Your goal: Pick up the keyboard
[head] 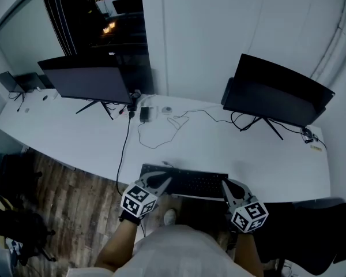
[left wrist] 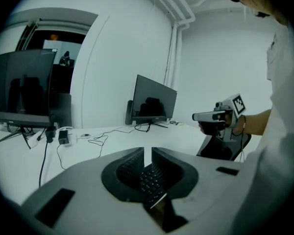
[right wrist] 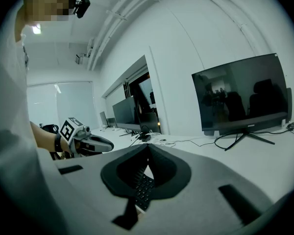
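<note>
At the far left of the white bench a dark monitor is standing, and cables are trailing from it toward the middle. At the near edge, the left gripper is pointing over the left end of the black keyboard. Its fingers are pressing together with nothing between them, and keys are showing just under the tips. The keyboard is lying flat along the bench's near edge, between the two grippers. The right gripper is pointing over the keyboard's right end, its fingers likewise closed and empty. A second monitor is standing at the far right.
</note>
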A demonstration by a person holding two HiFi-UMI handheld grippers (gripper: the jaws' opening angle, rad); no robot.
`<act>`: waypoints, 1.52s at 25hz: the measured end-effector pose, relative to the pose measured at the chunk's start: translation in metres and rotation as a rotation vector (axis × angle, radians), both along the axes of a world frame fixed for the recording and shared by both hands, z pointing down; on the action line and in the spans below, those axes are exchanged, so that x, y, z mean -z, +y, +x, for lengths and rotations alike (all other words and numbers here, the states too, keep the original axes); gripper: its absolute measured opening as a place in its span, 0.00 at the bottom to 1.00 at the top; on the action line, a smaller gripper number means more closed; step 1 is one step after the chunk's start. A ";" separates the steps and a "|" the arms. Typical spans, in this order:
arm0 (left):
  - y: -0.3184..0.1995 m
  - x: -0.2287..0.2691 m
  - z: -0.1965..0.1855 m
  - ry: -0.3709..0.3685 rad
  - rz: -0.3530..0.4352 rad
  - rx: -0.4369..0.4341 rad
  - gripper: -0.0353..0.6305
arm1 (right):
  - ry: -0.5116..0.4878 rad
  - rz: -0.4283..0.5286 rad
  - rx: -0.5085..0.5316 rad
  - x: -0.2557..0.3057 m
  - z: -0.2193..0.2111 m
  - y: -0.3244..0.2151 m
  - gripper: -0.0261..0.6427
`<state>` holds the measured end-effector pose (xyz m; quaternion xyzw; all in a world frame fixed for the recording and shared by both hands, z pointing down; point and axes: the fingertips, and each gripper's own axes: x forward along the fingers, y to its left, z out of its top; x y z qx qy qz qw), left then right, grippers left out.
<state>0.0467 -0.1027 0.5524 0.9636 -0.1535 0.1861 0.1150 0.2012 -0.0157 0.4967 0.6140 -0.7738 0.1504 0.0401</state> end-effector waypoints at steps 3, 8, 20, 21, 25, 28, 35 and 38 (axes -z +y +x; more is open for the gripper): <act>-0.016 -0.015 0.005 -0.028 -0.031 -0.025 0.09 | 0.001 -0.017 0.010 -0.009 -0.002 -0.023 0.05; -0.040 -0.032 0.008 -0.051 -0.065 -0.039 0.09 | 0.004 -0.062 0.041 -0.028 -0.012 -0.056 0.05; -0.090 -0.051 -0.019 -0.082 -0.099 0.002 0.09 | -0.022 -0.251 0.180 -0.094 -0.074 -0.118 0.12; -0.093 -0.052 -0.023 -0.083 -0.102 0.007 0.09 | -0.021 -0.266 0.198 -0.100 -0.082 -0.121 0.13; -0.103 -0.056 -0.033 -0.084 -0.112 0.012 0.09 | 0.023 -0.323 0.293 -0.122 -0.110 -0.133 0.15; -0.106 -0.057 -0.037 -0.080 -0.119 0.017 0.09 | 0.130 -0.373 0.396 -0.139 -0.123 -0.136 0.15; -0.108 -0.058 -0.049 -0.076 -0.137 0.042 0.09 | 0.485 -0.403 0.723 -0.162 -0.150 -0.136 0.21; -0.106 -0.058 -0.054 -0.079 -0.149 0.063 0.09 | 0.677 -0.399 0.910 -0.173 -0.159 -0.132 0.23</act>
